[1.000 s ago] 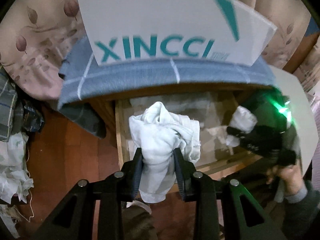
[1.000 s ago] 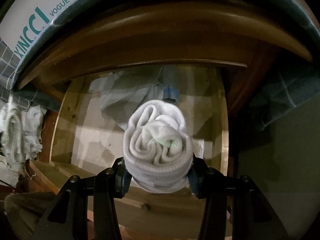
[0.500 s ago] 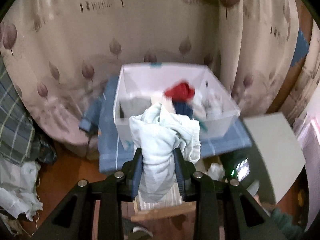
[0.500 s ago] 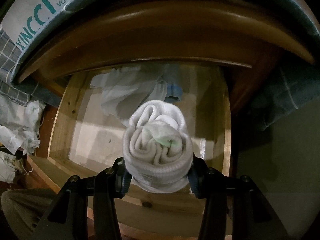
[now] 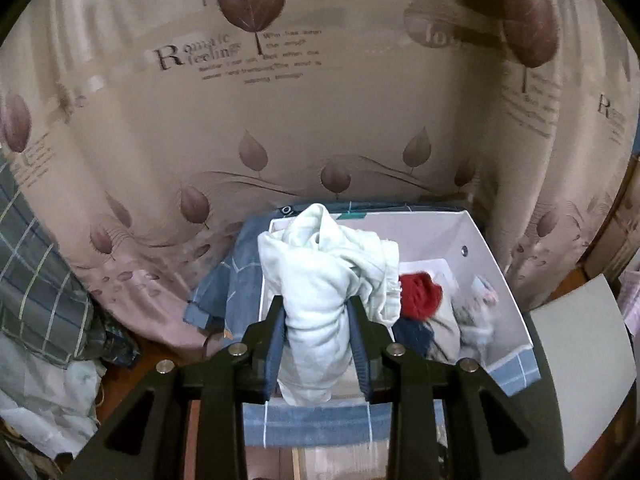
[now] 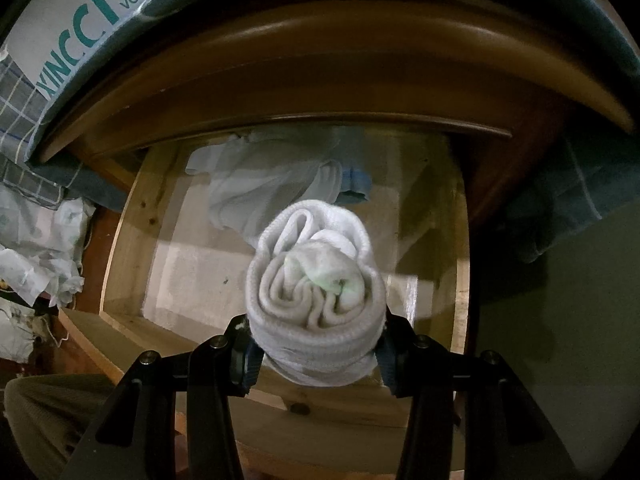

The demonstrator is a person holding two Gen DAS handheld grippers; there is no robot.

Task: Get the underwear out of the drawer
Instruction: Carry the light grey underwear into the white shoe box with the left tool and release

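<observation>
My left gripper [image 5: 318, 344] is shut on a bunched white piece of underwear [image 5: 324, 280] and holds it up in front of an open white box [image 5: 480, 248] that stands on a blue checked cloth. My right gripper [image 6: 316, 354] is shut on a rolled white garment [image 6: 316, 296] and holds it above the open wooden drawer [image 6: 132, 216]. A pale crumpled garment [image 6: 272, 192] and a blue piece lie at the back of the drawer.
The white box holds a red garment [image 5: 420, 294], dark cloth and pale items. A leaf-print curtain [image 5: 280, 120] hangs behind. Clothes are piled at the left [image 5: 40, 300]. The wooden table top [image 6: 320, 52] overhangs the drawer, with the box's printed side [image 6: 80, 12] above.
My left gripper has risen from drawer level to above the table with the underwear, now facing into the white box. My right gripper has drawn back slightly from the drawer, still holding the roll.
</observation>
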